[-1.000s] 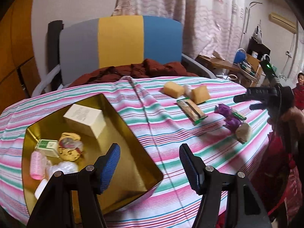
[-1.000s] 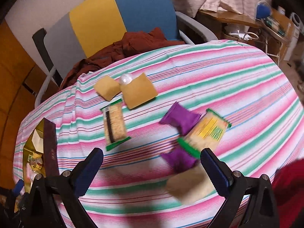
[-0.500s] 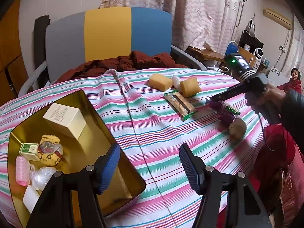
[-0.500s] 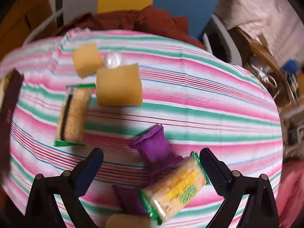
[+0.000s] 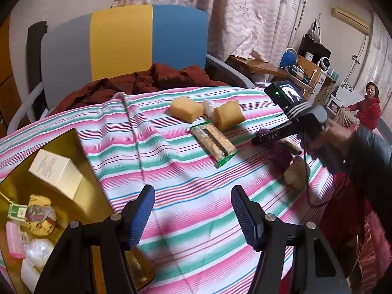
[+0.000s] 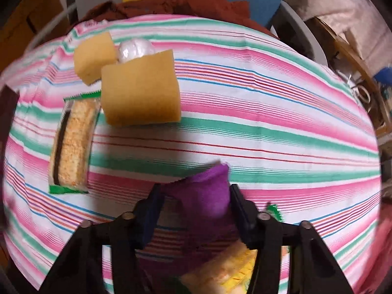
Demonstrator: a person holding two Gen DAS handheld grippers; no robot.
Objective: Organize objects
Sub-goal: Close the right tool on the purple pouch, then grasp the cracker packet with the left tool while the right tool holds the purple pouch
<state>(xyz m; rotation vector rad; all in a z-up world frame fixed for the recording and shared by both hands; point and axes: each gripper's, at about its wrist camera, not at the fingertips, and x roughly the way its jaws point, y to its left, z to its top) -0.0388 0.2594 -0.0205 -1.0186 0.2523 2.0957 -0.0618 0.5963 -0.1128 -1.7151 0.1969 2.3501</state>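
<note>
One purple packet [image 6: 205,193] pointing away, between right tool [image 6: 196,196] fingers

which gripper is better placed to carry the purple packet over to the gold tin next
Right. The right gripper has its fingers on both sides of the purple packet, seemingly closing on it. The left gripper is open and empty, hovering beside the gold tin, away from the packet.

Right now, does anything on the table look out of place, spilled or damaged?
Nothing looks spilled or damaged. The snacks are simply scattered loose on the striped tablecloth, outside the gold tin. The right gripper is closing around a purple packet; the left gripper hangs open.
</note>
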